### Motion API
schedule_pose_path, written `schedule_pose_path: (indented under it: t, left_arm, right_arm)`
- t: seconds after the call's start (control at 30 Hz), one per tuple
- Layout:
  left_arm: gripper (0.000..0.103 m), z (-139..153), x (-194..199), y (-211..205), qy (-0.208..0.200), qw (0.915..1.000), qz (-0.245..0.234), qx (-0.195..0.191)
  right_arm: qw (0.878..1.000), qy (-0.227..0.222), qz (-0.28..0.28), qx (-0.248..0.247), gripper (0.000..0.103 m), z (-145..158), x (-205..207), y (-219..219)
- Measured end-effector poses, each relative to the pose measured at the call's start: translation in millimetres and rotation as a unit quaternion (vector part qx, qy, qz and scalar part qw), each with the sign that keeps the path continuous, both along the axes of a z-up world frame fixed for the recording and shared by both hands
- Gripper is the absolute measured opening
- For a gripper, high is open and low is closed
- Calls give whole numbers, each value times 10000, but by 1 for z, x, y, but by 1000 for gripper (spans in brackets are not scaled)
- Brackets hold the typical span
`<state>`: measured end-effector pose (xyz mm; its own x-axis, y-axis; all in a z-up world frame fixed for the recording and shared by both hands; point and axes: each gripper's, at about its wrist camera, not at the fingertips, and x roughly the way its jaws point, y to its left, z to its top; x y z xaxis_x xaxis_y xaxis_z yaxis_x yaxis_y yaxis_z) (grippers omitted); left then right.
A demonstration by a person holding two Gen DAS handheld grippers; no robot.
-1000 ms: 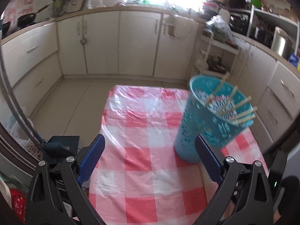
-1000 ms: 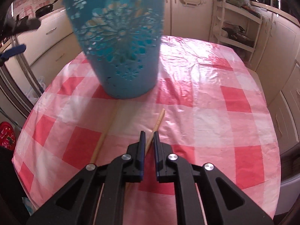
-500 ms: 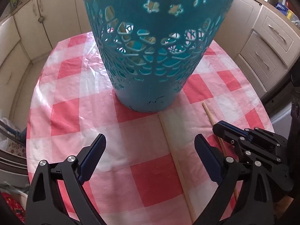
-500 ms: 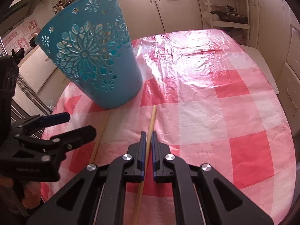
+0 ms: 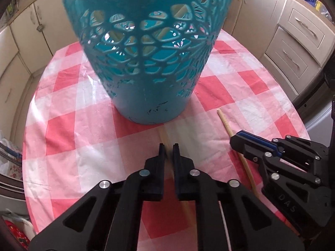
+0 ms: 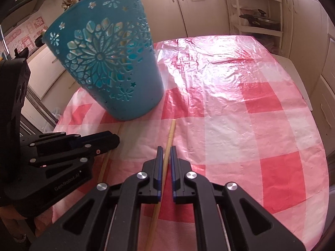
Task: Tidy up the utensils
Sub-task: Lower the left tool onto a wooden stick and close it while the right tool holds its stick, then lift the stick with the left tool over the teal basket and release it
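A teal cut-out basket (image 5: pixel 144 62) stands on the red-and-white checked tablecloth (image 5: pixel 79 129), with wooden sticks showing through its holes. Two wooden chopsticks lie on the cloth in front of it. My left gripper (image 5: pixel 168 148) is shut on the left chopstick (image 5: pixel 162 135), low over the cloth. My right gripper (image 6: pixel 166 151) is shut on the right chopstick (image 6: pixel 170 131), which still lies on the cloth. The right gripper also shows in the left wrist view (image 5: pixel 249 139), and the left gripper in the right wrist view (image 6: pixel 100 139). The basket (image 6: pixel 113 69) is just beyond both.
The table is small, with its edges close on both sides (image 6: pixel 314 108). Cream kitchen cabinets (image 5: pixel 297 39) and a shelf rack (image 6: pixel 257 14) surround it. Bags lie on the floor to the left (image 5: pixel 8 159).
My left gripper has swung down to the basket's foot and closed from wide open onto the left chopstick. My right gripper stays closed on the right chopstick.
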<state>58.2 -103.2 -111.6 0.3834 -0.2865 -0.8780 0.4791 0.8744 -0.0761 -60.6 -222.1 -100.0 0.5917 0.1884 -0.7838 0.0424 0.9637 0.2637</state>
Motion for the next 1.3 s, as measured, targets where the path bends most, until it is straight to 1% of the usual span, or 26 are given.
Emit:
schedule_pose_path:
  t: [0.1,0.2,0.37,0.63,0.8,0.93,0.97,1.03,1.1,1.13,1.23,1.3]
  left_arm:
    - [5,1,-2,11,142,9997,139,-126]
    - [5,1,-4,18,166,9995,228,-158]
    - [6,2,-6,15,84,9998,203,-6]
    - [6,2,-4,7,-1,9999,132,83]
    - [9,2,-7,3,-110,9997,53,201]
    - [12,2,-7,2,-198,9994,48,279]
    - [13,2,-7,2,-209,9994,42,282]
    - [12,2,-8,1,-254,9992,-3,313]
    - [5,2,-9,0,-248,9992,-107,296]
    - [5,2,-9,-1,-249,9990,-157,326]
    - [5,9,-11,0,-189,9987,-406,260]
    - [5,23,-16,2,-211,9970,-731,117]
  right_arm:
    - [9998,-16,148,-151,7,1,-2,8]
    - [10000,-3,59,-39,7,0,-2,3]
    - [10000,-6,-60,-8,8,-1,2,0]
    - [10000,-8,-41,-59,8,-1,5,2]
    - [9999,-5,-19,-123,9,-1,8,4]
    - [9994,-45,157,-296,21,1,8,12]
    - [9991,-50,183,-390,21,1,8,15]
    - [9984,-52,215,-514,21,1,8,17]
    - [9974,-50,201,-694,14,0,8,18]
    - [9968,-49,197,-777,8,0,8,18]
    - [9977,-39,167,-648,6,-1,8,12]
    - [9983,-41,147,-565,6,-2,8,9]
